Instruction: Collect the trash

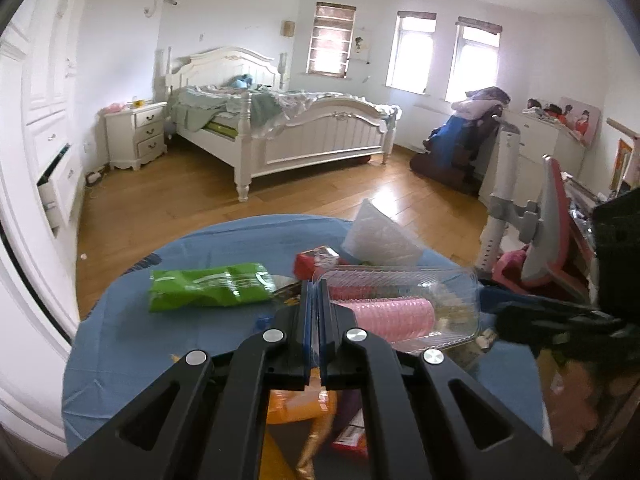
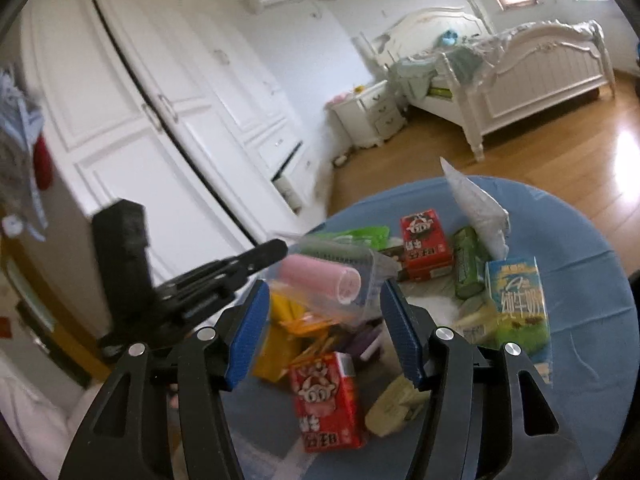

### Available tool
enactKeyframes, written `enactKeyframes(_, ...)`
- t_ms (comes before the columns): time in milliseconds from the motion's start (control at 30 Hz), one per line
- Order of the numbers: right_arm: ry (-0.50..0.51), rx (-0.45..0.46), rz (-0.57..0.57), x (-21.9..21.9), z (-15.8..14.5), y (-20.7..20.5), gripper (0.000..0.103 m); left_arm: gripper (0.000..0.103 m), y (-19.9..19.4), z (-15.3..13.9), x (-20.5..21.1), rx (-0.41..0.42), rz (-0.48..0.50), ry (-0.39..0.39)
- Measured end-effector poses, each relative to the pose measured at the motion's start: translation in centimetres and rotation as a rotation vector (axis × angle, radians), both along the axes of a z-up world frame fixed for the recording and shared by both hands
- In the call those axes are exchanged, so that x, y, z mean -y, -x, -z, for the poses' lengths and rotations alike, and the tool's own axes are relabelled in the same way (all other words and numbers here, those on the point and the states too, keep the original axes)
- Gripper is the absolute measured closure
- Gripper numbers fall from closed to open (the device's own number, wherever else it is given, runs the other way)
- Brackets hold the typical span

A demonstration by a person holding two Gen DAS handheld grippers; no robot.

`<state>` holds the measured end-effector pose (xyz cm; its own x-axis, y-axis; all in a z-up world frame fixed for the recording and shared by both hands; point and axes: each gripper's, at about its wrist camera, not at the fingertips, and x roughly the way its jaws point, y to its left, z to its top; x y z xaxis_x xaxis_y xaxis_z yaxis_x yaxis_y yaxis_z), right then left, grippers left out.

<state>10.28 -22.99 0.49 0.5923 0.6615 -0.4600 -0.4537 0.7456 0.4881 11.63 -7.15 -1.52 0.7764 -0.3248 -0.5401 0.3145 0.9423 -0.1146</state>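
My left gripper [image 1: 315, 300] is shut on the rim of a clear plastic box [image 1: 404, 308] with a pink roll [image 1: 394, 316] inside, held above the blue round table [image 1: 120, 340]. In the right wrist view the same box [image 2: 332, 276] hangs from the left gripper [image 2: 276, 250]. My right gripper [image 2: 320, 320] is open just below the box, its blue pads [image 2: 248, 340] not pressing on it. Trash lies on the table: a green wrapper [image 1: 208, 286], red cartons [image 2: 426, 240] [image 2: 328, 400], a blue-green milk carton [image 2: 518, 300], a white crumpled bag [image 2: 476, 204].
A white bed [image 1: 300, 136] and nightstand [image 1: 136, 134] stand across the wooden floor [image 1: 320, 192]. White wardrobes [image 2: 140, 100] with an open drawer [image 2: 288, 176] line the left wall. A pink-grey chair [image 1: 548, 232] and a cluttered desk stand to the right.
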Motion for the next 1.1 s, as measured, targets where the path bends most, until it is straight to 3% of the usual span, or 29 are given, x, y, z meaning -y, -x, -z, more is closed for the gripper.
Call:
enactKeyframes(67, 0.033, 0.021, 0.011, -0.5, 0.0, -0.3, 0.045, 0.100, 0.5, -0.2, 0.3, 0.019, -0.012, -0.012)
enactKeyframes(167, 0.102, 0.070, 0.051, -0.5, -0.5, 0.1, 0.057, 0.100, 0.7, -0.5, 0.2, 0.020, -0.016, 0.006)
enactKeyframes(300, 0.133, 0.145, 0.049, -0.5, -1.2, 1.4, 0.057, 0.100, 0.7, -0.6, 0.5, 0.028, -0.040, -0.009)
enactKeyframes(367, 0.188, 0.140, 0.055, -1.0, -1.0, 0.9, 0.057, 0.100, 0.8, -0.4, 0.6, 0.027, -0.046, -0.001)
enactKeyframes(467, 0.192, 0.138, 0.084, -0.6, -0.9, 0.7, 0.057, 0.100, 0.9, -0.5, 1.0, 0.034, -0.053, -0.019)
enactKeyframes(567, 0.247, 0.222, 0.111, -1.1, -1.8, 1.7, 0.057, 0.100, 1.1, -0.5, 1.4, 0.044, -0.074, -0.045)
enactKeyframes(633, 0.245, 0.195, 0.057, -1.9, -1.7, 1.4, 0.057, 0.100, 1.1, -0.6, 1.4, 0.042, -0.073, -0.043)
enactKeyframes(900, 0.350, 0.068, 0.035, -4.0, 0.3, -1.3, 0.057, 0.099, 2.3, -1.3, 2.3, 0.083, -0.060, -0.060)
enactKeyframes(967, 0.294, 0.037, 0.018, -3.8, 0.5, -1.8, 0.057, 0.099, 2.6, -1.4, 2.6, 0.095, -0.061, -0.070)
enactKeyframes(1067, 0.191, -0.010, -0.011, -3.0, 0.8, -2.6, 0.076, 0.099, 2.5, -1.3, 2.4, 0.097, -0.065, -0.067)
enactKeyframes(1100, 0.171, -0.002, -0.021, -2.8, 0.7, -2.5, 0.078, 0.099, 2.5, -1.4, 2.3, 0.101, -0.069, -0.069)
